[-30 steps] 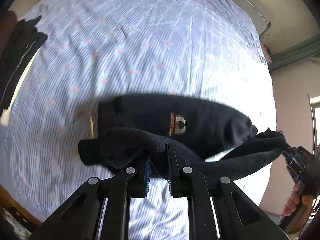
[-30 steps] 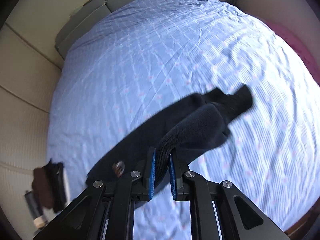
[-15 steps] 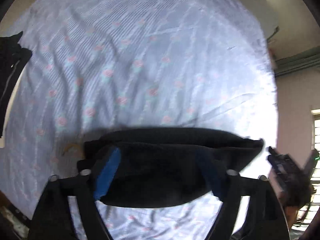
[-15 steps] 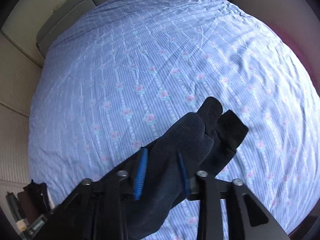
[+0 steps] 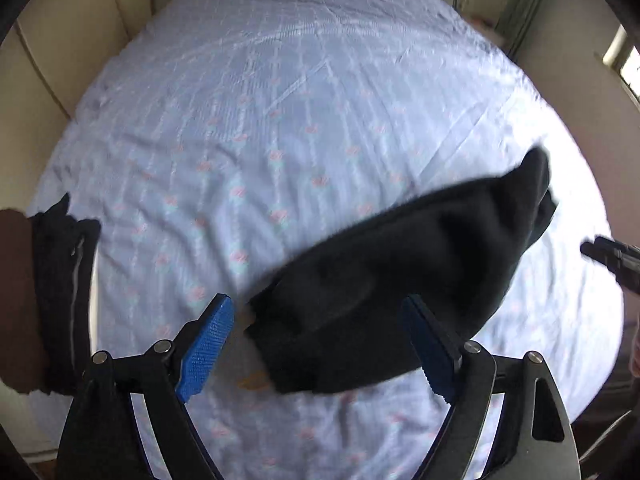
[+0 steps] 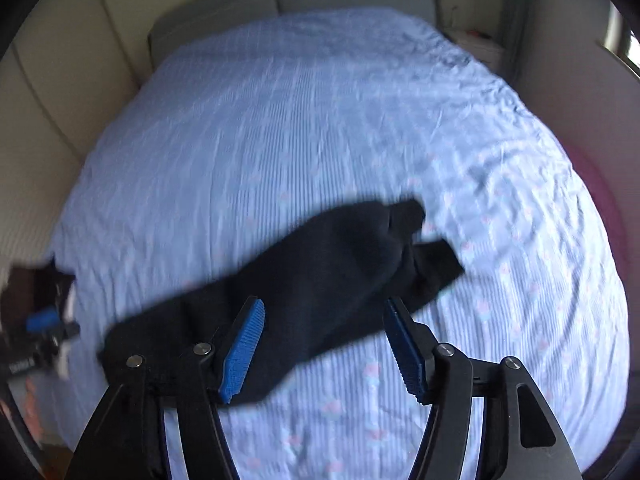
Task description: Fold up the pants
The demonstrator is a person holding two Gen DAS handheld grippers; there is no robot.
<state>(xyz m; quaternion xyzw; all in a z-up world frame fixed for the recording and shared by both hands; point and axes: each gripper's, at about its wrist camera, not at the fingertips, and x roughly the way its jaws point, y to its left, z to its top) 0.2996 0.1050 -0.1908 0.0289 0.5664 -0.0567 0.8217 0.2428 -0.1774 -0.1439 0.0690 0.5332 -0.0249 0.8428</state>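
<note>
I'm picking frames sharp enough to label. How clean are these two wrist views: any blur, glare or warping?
Left wrist view: the black pants have smeared edges and the bedsheet print is streaked by motion; sunlight washes out the sheet's right part; fisheye bulges the bed. Right wrist view: the sheet stripes are blurred, the pants soft-edged, the left edge smeared; the blue pads stay sharp.

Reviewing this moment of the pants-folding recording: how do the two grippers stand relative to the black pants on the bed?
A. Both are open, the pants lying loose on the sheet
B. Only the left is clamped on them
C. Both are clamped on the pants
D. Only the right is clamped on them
A: the left gripper and right gripper both show blue pads spread apart, with the black pants lying on the sheet beyond them, unpinched.
</note>
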